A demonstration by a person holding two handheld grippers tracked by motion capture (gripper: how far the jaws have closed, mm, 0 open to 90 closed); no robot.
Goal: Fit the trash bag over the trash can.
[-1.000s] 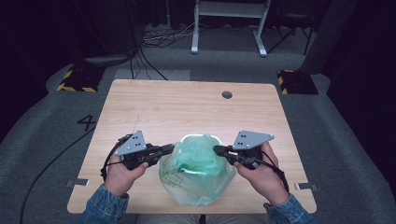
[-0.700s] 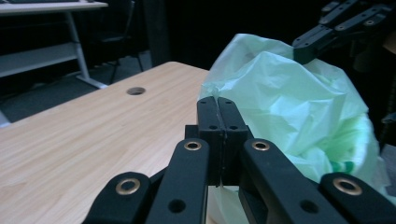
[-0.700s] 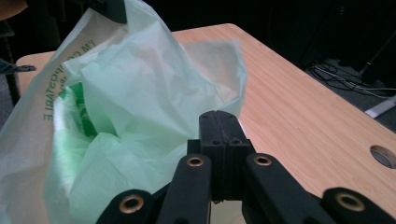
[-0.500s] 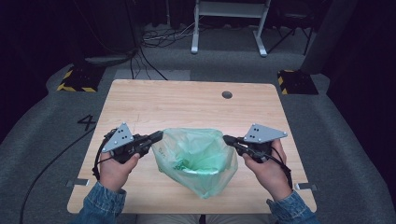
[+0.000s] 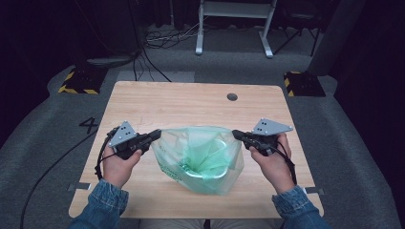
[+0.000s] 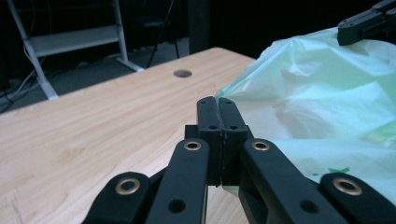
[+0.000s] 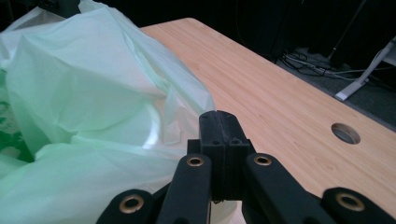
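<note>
High view: a green plastic bag (image 5: 200, 157) is held stretched open above the wooden surface (image 5: 191, 102), its rim pinched at opposite sides by the left gripper (image 5: 156, 135) and the right gripper (image 5: 237, 135). Both pairs of fingers are clamped flat on a thin fold of film, with nothing else between them. The step is judged best done by pulling both sides apart evenly and level, so the mouth is widened without the film being torn or slipping. The bag body hangs between and below the fingers, its bottom resting on the surface.
</note>
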